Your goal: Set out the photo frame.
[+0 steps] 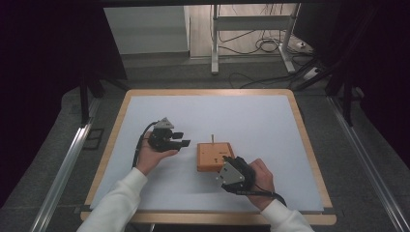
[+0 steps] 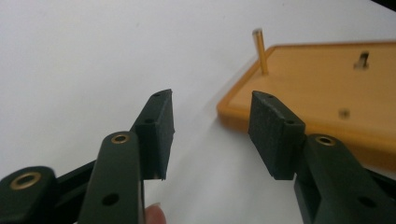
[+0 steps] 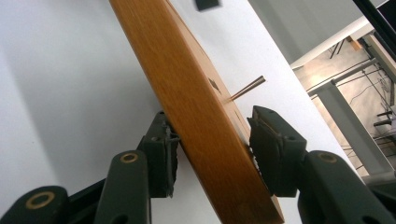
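The white counter (image 1: 251, 121) fills mid-frame, grey floor around it. A wooden block (image 1: 213, 155) lies flat at lower centre, its pin (image 1: 212, 138) upright at the far edge. The right gripper (image 1: 231, 166) clamps the block's near right corner. The left gripper (image 1: 180, 143), left of the block, gapes wide, empty.

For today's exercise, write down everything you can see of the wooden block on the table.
The wooden block is a flat, roughly square slab of orange-brown wood with rounded edges, lying on the white table top. A thin brass-coloured pin stands upright near its far corner, and its top face shows a few small holes or fittings. The right gripper has its jaws on either side of the block's near edge, one against the underside, one over the top face. The left gripper is open beside it, not touching.
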`<state>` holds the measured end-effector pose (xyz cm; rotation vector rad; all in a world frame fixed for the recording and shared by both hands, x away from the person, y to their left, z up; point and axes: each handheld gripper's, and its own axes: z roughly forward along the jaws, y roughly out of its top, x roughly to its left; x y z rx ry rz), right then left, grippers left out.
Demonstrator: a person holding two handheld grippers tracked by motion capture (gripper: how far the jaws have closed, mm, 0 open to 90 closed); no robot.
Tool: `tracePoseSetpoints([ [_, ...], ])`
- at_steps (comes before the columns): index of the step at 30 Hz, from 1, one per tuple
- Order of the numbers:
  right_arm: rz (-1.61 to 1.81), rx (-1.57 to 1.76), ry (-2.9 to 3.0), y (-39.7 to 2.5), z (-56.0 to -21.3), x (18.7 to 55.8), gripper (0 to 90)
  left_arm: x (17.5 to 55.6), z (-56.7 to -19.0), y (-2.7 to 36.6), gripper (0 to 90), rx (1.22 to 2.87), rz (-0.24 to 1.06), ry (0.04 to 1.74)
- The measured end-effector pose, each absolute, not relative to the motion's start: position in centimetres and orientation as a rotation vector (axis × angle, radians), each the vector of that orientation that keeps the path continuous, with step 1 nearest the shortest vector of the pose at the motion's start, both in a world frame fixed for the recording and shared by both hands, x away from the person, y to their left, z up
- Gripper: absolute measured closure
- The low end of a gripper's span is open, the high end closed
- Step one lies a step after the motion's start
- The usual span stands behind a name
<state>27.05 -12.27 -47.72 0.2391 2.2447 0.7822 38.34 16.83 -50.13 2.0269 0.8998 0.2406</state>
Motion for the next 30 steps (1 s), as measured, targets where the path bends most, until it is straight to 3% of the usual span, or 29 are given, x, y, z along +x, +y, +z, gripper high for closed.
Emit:
tracePoseSetpoints([
  [11, 0.721, 0.229, 2.294, -11.8, -45.9, 28.4, 58.2, 36.5, -51.6, 20.4, 49.2, 2.005, 0.244, 0.964],
  [30, 0.616, 0.128, 2.356, -10.1, -43.7, 30.5, 66.6, 34.6, -52.6, 19.7, 49.2, 2.085, 0.262, 0.905],
])
